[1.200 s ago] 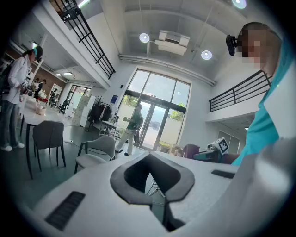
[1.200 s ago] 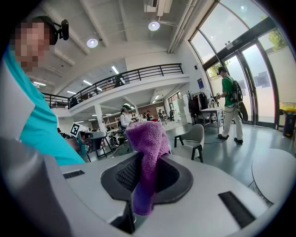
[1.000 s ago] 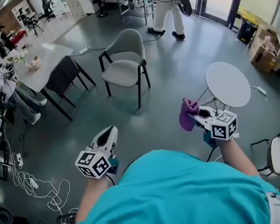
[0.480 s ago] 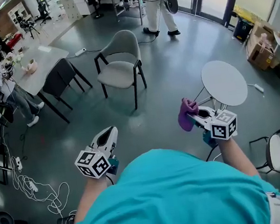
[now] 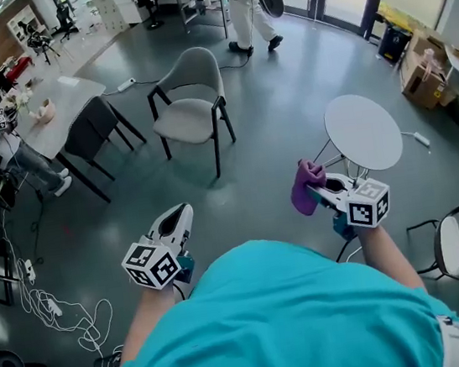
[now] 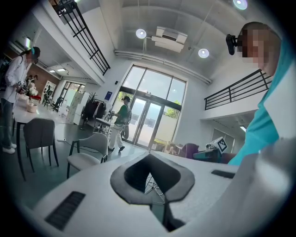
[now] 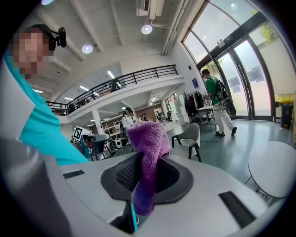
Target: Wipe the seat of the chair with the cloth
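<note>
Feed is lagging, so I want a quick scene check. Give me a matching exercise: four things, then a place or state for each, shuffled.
Things:
1. cloth
2. chair
3. round table
4. left gripper

Places or states:
A. shut, nothing held
B. ahead on the floor, seat bare
C. pinched by the fingers of the right gripper
D. on the floor beyond the right gripper

Pairs: 1-C, 2-B, 3-D, 4-A

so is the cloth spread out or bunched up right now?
Bunched. The purple cloth is a wad pinched in the right gripper's shut jaws, sticking up above them, well away from the chair.
</note>
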`<state>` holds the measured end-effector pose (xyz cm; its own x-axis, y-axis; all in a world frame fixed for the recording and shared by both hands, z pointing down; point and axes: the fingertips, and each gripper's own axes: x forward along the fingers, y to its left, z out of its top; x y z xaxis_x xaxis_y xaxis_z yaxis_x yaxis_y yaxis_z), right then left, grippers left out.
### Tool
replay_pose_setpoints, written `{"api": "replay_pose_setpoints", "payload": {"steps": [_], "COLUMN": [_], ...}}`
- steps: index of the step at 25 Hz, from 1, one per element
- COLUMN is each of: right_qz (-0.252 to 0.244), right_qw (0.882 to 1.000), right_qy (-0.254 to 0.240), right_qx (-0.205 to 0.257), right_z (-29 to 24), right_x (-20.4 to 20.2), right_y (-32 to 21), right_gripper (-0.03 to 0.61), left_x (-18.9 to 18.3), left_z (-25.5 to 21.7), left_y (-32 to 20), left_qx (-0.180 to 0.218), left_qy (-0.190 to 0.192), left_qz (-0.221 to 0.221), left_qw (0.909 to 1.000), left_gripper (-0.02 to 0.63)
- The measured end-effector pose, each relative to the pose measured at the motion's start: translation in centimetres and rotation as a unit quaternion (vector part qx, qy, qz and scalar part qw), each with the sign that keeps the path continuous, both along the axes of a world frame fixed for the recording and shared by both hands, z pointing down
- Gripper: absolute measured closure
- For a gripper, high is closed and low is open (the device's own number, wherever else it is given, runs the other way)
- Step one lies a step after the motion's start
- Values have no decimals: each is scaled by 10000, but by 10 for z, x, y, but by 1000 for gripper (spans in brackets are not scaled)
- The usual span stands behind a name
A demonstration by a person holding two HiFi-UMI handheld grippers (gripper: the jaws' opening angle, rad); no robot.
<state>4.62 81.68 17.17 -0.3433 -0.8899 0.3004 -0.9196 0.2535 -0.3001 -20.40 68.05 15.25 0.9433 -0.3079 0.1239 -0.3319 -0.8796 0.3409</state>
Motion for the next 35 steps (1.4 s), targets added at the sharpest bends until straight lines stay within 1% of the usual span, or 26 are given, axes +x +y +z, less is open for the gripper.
{"api": "replay_pose_setpoints", "payload": {"steps": [10, 14, 17, 20, 22, 25, 29, 31, 35], "right_qz": [215, 339, 438, 606, 731, 939, 938, 1050, 1231], "right_qw": [9997, 9994, 9989, 9978, 9968, 9951, 9950, 9940, 9920], "right_qy": [-54, -40, -19, 5, 37, 31, 174, 183, 162], "right_qx": [-38, -100, -188, -284, -307, -293, -288, -233, -215], "right_z": [7, 11, 17, 25, 27, 25, 17, 12, 10], "right_x": [20, 23, 26, 33, 37, 41, 31, 34, 42], "right_y": [-6, -25, -46, -76, -105, -162, -246, -285, -345], "right_gripper": [525, 525, 525, 525, 525, 525, 525, 525, 525], "left_x": [23, 30, 37, 45, 50, 57, 63, 69, 84], "left_z": [4, 10, 18, 27, 31, 34, 29, 26, 25], "left_y": [-18, -42, -71, -109, -142, -203, -290, -333, -401], "left_qx": [-42, -103, -174, -242, -262, -270, -196, -164, -136], "left_qy": [11, 25, 56, 93, 137, 145, 79, 65, 33], "left_qz": [189, 316, 424, 541, 636, 794, 1016, 1124, 1303], "left_qw": [9998, 9994, 9989, 9982, 9975, 9964, 9946, 9935, 9914], "left_gripper": [618, 618, 618, 618, 618, 618, 618, 618, 618]}}
